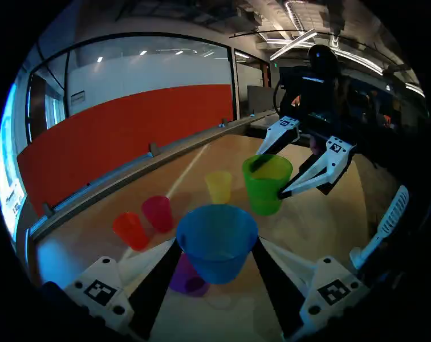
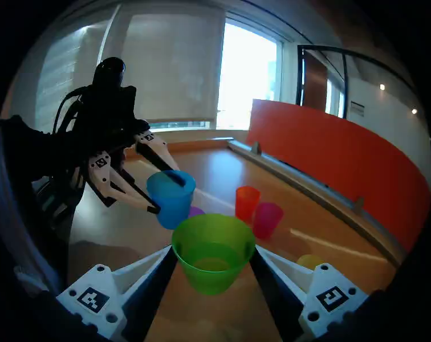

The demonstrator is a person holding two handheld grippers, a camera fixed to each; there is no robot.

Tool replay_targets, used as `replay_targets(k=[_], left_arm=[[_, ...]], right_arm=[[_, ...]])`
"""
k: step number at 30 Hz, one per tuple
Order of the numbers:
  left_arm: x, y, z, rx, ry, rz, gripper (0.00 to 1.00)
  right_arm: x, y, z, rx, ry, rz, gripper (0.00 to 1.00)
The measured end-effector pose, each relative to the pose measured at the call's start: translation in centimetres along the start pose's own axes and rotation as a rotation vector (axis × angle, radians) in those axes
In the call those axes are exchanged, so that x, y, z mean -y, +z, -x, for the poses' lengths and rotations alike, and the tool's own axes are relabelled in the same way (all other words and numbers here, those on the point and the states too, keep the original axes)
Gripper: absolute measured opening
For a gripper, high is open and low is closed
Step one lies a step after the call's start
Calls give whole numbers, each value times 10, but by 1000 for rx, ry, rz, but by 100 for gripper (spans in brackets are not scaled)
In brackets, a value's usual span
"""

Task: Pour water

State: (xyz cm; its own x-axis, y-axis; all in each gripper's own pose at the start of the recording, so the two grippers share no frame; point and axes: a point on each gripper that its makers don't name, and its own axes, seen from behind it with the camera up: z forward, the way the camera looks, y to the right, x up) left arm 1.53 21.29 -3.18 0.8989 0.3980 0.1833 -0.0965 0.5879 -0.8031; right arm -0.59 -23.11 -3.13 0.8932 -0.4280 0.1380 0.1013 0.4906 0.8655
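Left gripper view: left hand-held gripper [image 1: 216, 244] grasps blue cup [image 1: 216, 251] at 6 o'clock, off the desk [image 1: 318, 219]. At 1 o'clock of it, right hand-held gripper [image 1: 268, 181] grips green cup [image 1: 265, 191]. Yellow cup [image 1: 219, 186] at 12, pink cup [image 1: 158, 212] and orange cup [image 1: 130, 229] at 10, purple cup [image 1: 187, 278] at 7, all on desk.

Right gripper view: right hand-held gripper [image 2: 214, 256] clamps green cup [image 2: 214, 268] at 6 o'clock. Blue cup [image 2: 171, 202] at 11, held upright in left hand-held gripper [image 2: 167, 194].

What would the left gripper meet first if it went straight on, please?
Probably the yellow cup, almost dead ahead, though depth is unclear; the green cup sits just right of that line.
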Motion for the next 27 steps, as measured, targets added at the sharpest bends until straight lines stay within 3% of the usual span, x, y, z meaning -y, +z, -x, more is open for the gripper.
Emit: replay_targets(k=[12,27], left_arm=[[-21,9,32,46,8,47,87],[-29,16,67,113,22,83,87]], right_arm=[[-3,6,23,43,7,4,91],[-4,15,46,85,14,0,91]])
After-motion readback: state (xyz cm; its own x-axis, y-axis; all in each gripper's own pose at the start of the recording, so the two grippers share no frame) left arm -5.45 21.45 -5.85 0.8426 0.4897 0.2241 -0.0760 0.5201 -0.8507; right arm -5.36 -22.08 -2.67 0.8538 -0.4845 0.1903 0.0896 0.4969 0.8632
